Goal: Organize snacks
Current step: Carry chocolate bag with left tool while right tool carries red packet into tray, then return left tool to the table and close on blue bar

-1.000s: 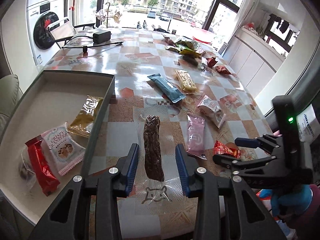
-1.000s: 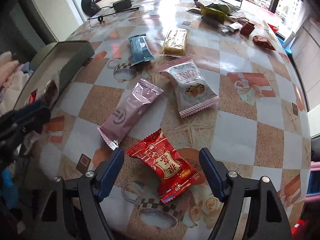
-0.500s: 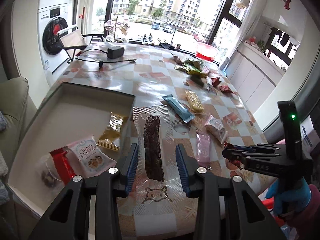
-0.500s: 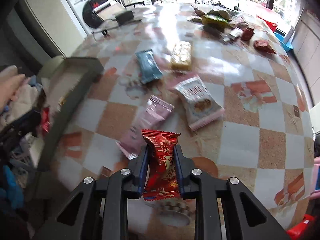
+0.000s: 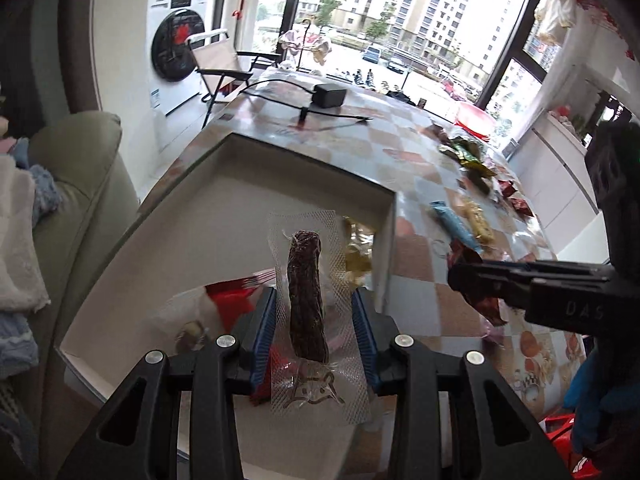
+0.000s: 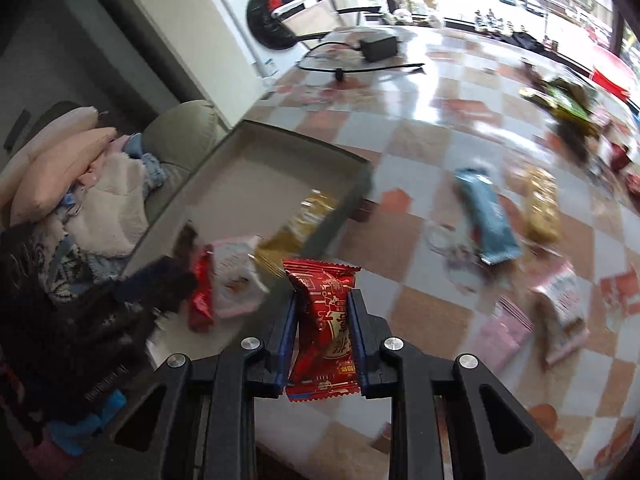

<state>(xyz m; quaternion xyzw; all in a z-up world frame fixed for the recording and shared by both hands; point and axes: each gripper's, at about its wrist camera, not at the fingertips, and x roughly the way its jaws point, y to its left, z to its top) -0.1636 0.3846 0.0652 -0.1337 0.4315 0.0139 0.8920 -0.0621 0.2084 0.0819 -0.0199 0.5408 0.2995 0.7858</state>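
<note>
My left gripper is shut on a clear vacuum pack holding a brown sausage stick. It hangs over the near right part of the open white box. My right gripper is shut on a red snack packet, held upright above the table just right of the box. In the box lie a gold packet, a pink-and-white packet and a red packet. The left wrist view shows the right gripper side-on at the right.
On the checked table to the right lie a blue packet, a yellow bar, a pink packet and a white cranberry packet. More snacks are piled farther back. A black power adapter with cable sits beyond the box. A sofa with clothes is left.
The right gripper closed on the red packet, lifted it off the table and swung left toward the box. The left gripper carried the sausage pack left, from over the table to over the box.
</note>
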